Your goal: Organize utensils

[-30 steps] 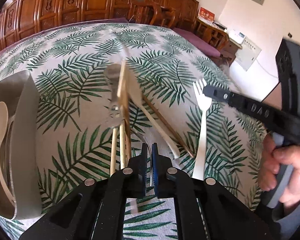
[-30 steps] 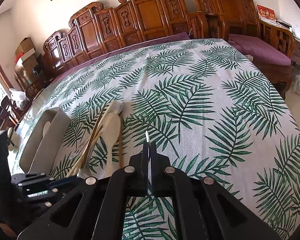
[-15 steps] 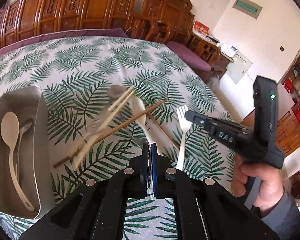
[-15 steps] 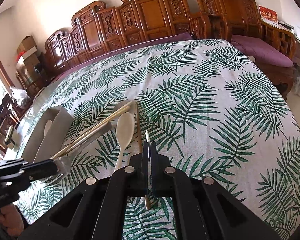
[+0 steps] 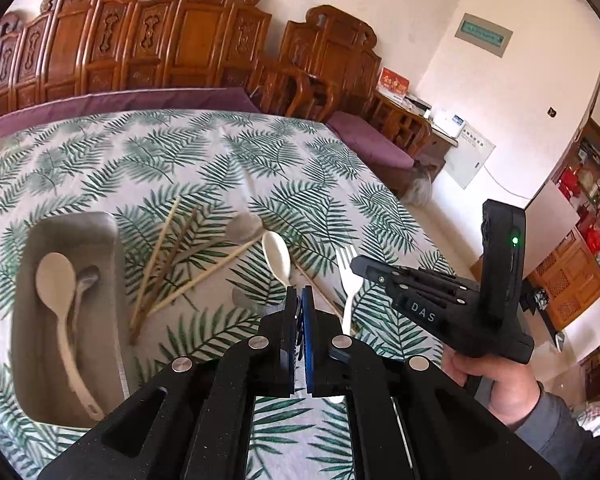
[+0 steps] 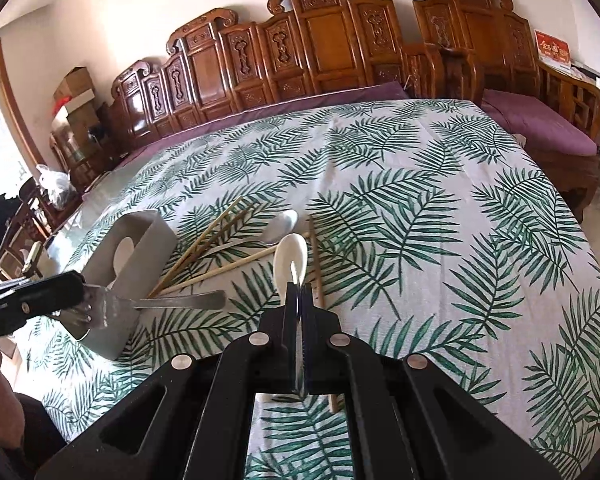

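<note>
Scattered chopsticks (image 5: 167,264) and spoons crowd the cloth beside the bin (image 5: 111,264).

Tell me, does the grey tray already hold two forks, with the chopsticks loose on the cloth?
No: the grey tray holds two spoons, one white spoon and one metal spoon, not forks, as the left wrist view shows. The chopsticks do lie loose on the cloth.

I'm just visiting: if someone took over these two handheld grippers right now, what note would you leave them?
Left gripper: shut on the metal fork, lifted beside the grey tray.
Right gripper: shut, apparently on the white fork.
Done: one white spoon and one small metal spoon lie in the tray.
Left: both forks, plus the chopsticks, big metal spoon and second white spoon on the cloth.
</note>
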Demonstrator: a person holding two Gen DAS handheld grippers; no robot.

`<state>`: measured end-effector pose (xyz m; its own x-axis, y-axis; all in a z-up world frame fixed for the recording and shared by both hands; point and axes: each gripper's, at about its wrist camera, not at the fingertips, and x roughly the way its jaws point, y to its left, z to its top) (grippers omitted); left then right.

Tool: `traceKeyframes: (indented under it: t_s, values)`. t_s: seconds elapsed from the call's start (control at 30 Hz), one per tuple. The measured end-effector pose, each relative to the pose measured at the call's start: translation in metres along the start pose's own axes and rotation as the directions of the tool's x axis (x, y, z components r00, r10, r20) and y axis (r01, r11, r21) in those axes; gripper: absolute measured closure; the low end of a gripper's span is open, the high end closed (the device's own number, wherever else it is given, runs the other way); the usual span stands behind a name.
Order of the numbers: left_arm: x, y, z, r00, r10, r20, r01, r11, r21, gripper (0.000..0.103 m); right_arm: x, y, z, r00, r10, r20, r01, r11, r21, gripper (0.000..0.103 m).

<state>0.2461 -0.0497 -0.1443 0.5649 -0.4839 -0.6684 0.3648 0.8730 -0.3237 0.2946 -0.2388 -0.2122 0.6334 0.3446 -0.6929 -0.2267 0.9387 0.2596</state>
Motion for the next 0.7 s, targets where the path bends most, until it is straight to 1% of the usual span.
traceKeyframes:
  t_s: [0.37,0.6,0.67,0.7]
  values:
    - [-0.045,0.029,0.011,0.996,0.046,0.077,-0.044,0.999,-0.025,0.102,-0.001,0.024,-0.001,1.0,0.03,0.004,-0.029,0.999,-0.04,0.1]
    - [-0.07,0.062,0.02,0.986,0.117,0.12,-0.11,0.992,-0.064,0.101,-0.009,0.044,0.008,0.997,0.073,0.029,-0.071,0.995,-0.068,0.1]
    - [-0.074,0.075,0.022,0.986,0.103,0.128,-0.092,0.992,-0.091,0.101,-0.012,0.051,0.012,0.996,0.082,0.038,-0.078,0.994,-0.079,0.1]
    - [-0.075,0.078,0.023,0.986,0.108,0.129,-0.096,0.991,-0.096,0.1,-0.013,0.054,0.014,0.996,0.085,0.041,-0.081,0.993,-0.086,0.1]
